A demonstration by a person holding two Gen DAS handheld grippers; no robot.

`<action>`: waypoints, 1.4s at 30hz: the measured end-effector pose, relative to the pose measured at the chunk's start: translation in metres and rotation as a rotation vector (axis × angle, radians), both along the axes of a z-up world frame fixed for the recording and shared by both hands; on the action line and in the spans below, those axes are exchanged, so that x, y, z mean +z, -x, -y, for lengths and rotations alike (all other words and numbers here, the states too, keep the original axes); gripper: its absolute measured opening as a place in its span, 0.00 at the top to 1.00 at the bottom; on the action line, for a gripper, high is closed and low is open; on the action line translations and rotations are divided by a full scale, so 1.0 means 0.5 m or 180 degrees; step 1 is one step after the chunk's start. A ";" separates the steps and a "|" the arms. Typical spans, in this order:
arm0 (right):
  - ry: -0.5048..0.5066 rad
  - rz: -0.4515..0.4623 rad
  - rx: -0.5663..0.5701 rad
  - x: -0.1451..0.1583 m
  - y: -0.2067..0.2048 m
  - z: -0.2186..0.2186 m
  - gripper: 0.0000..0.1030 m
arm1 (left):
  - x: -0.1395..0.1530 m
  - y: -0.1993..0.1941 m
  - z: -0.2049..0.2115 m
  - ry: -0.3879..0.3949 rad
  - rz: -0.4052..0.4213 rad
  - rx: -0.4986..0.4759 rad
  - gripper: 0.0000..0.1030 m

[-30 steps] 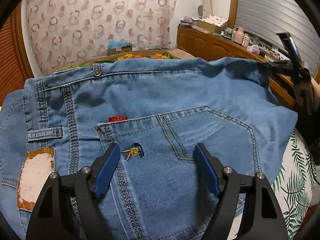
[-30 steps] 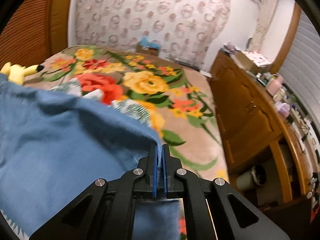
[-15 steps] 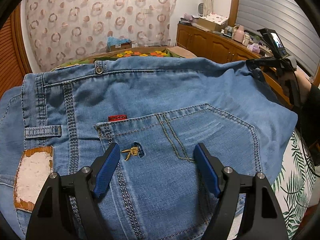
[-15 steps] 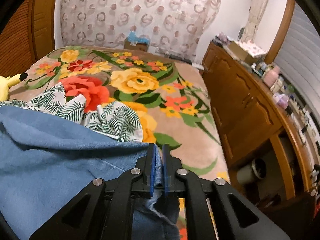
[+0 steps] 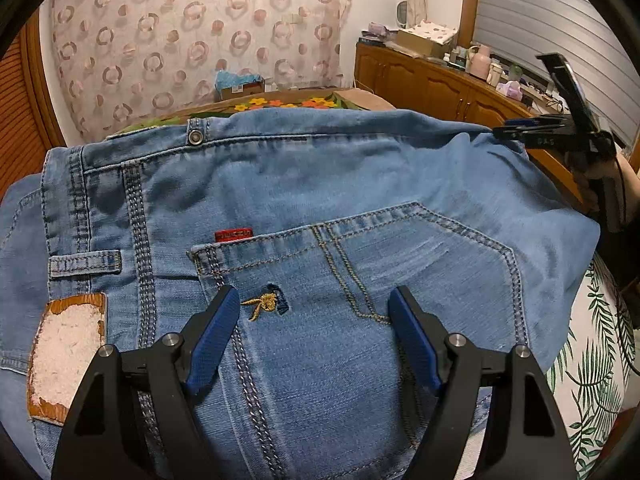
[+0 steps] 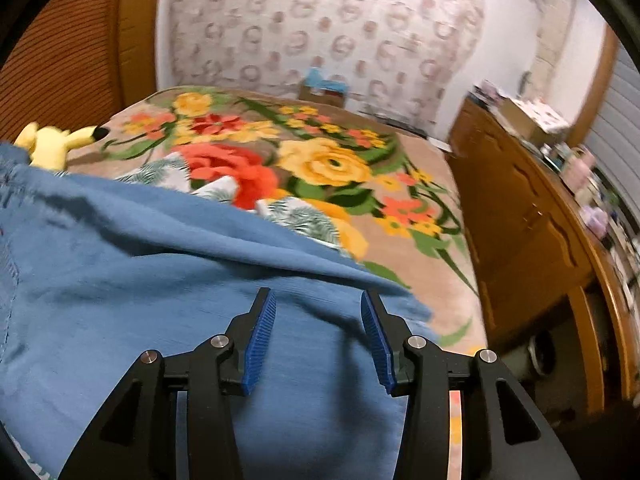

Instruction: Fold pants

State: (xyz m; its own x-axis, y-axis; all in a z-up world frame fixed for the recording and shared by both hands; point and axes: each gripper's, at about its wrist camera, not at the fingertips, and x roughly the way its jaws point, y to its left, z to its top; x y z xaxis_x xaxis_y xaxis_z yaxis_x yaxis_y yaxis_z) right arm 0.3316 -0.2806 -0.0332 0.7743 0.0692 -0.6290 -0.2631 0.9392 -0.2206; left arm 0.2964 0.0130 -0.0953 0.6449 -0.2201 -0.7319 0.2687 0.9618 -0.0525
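Red tab [image 5: 233,235] on jeans [image 5: 320,208] back pocket: lettering too small to read; nothing else legible.

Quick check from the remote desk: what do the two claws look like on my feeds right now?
Both match: the left claw and right claw have matte black angular frames with silver pivot bolts and ribbed blue pads. Seen from the left camera, the right claw carries a tilted black plate on top, with a thin dark cable beside the handle.
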 end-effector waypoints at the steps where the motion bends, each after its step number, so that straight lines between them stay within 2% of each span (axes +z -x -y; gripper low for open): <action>1: 0.0009 -0.0026 0.0063 -0.005 -0.005 -0.009 0.54 | -0.001 0.000 0.001 0.0000 -0.0001 0.0001 0.24; 6: 0.0095 -0.0144 0.0138 -0.023 -0.057 -0.033 0.53 | -0.001 -0.001 0.000 0.0001 -0.0001 0.0000 0.24; 12: -0.0076 -0.0020 -0.0149 0.004 -0.118 -0.011 0.53 | 0.000 -0.001 0.001 0.0006 0.0001 -0.0001 0.24; 15: -0.0215 -0.0020 -0.0170 0.008 -0.121 -0.009 0.53 | 0.000 0.002 0.000 0.0028 0.0030 0.0001 0.24; 19: -0.0191 0.0007 -0.0017 0.006 -0.068 -0.021 0.53 | 0.009 0.016 -0.013 -0.0009 0.0062 0.0024 0.27; 24: -0.0234 0.0016 0.0280 0.008 0.042 -0.032 0.52 | 0.045 0.068 -0.052 0.0120 0.0140 0.0119 0.31; 26: -0.0276 0.0003 0.0369 0.006 0.085 -0.019 0.45 | 0.057 0.095 -0.076 0.0114 0.0180 0.0194 0.32; 28: -0.0321 -0.0018 0.0446 -0.003 0.127 -0.009 0.41 | 0.064 0.120 -0.099 0.0114 0.0208 0.0279 0.34; 34: -0.0393 -0.0028 0.0525 -0.022 0.244 0.038 0.40 | 0.063 0.173 -0.168 0.0129 0.0215 0.0539 0.37; 42: -0.0052 -0.0071 0.0510 -0.048 0.339 0.059 0.39 | 0.038 0.188 -0.199 0.0104 0.0176 0.0668 0.40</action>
State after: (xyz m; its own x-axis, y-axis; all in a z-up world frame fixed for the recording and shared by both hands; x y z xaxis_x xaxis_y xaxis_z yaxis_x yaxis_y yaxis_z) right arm 0.1620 -0.3099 -0.0571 0.7384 0.2010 -0.6437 -0.4145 0.8882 -0.1982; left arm 0.2023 0.1126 -0.0762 0.7180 -0.0998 -0.6889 0.0659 0.9950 -0.0754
